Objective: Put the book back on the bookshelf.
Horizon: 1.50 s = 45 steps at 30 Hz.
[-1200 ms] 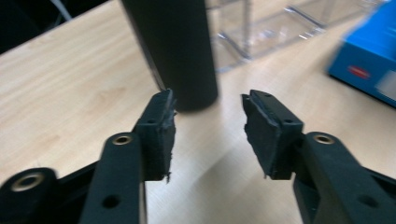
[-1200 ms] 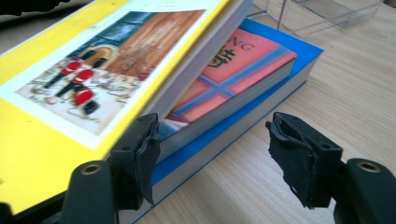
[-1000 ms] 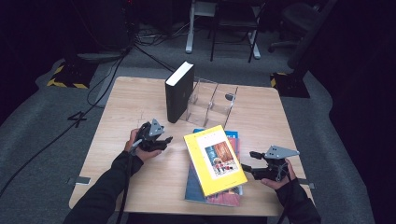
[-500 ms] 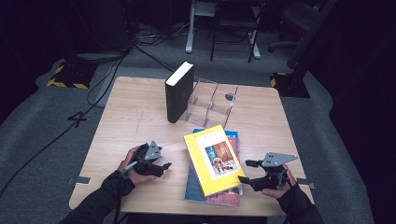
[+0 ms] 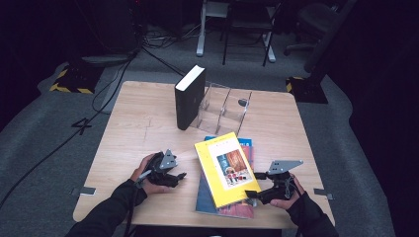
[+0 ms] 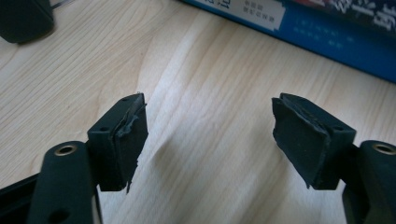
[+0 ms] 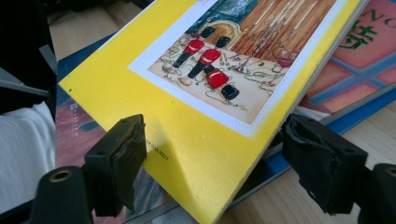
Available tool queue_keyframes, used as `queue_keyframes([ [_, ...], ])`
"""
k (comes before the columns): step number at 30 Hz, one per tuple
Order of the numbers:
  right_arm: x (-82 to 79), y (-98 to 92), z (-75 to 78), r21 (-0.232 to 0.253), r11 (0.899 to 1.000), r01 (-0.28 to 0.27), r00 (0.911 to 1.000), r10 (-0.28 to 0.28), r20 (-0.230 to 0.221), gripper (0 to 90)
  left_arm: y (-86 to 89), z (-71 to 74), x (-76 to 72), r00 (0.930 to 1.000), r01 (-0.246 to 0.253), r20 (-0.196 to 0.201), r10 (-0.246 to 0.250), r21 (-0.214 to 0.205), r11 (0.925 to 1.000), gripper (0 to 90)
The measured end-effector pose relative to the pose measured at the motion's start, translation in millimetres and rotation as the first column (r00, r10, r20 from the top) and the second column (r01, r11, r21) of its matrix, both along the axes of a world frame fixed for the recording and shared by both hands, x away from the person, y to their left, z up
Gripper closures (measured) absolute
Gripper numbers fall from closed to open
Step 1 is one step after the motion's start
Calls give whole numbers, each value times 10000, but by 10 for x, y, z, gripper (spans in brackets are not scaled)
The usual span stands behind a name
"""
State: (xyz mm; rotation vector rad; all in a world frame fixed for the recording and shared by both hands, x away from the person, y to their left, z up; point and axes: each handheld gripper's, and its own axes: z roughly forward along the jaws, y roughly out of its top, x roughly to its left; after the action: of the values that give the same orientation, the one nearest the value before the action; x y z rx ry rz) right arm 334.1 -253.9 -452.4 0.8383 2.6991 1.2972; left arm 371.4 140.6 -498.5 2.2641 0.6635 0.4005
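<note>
With both tongs open, right tongs (image 7: 215, 163) straddling the yellow book (image 5: 225, 165), it could be skewed off the stack.

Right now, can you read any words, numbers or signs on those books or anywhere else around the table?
"4": painted on the grey floor left of the table.
"NO": large letters on the red book under the yellow book, cut off at the frame edge.
Yellow book: a small dark line ending in what looks like "PRESS", too blurred to be sure.
Blue book: white label and print, too blurred to read.
</note>
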Motion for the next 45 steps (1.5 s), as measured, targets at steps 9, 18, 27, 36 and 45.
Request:
queue_keyframes([
  [9,-98,108,64,-510,9983,-266,9995,274,146,244,-67,92,215,9991,-78,420,84,-142,9999,255],
  [18,89,243,106,-882,9945,-569,9984,561,-112,231,-188,117,423,9993,-27,365,36,-257,9997,284],
  [27,411,315,106,-1016,9916,-795,9957,742,-548,221,-281,140,469,9989,-2,473,19,-369,9993,302],
  [36,541,410,104,-1107,9900,-879,9956,837,-420,165,-364,127,509,9996,45,294,-42,-123,9999,327],
  [45,622,405,129,-325,9942,-1021,9947,1017,-131,260,-311,145,611,9995,-183,252,194,-454,9988,420],
])
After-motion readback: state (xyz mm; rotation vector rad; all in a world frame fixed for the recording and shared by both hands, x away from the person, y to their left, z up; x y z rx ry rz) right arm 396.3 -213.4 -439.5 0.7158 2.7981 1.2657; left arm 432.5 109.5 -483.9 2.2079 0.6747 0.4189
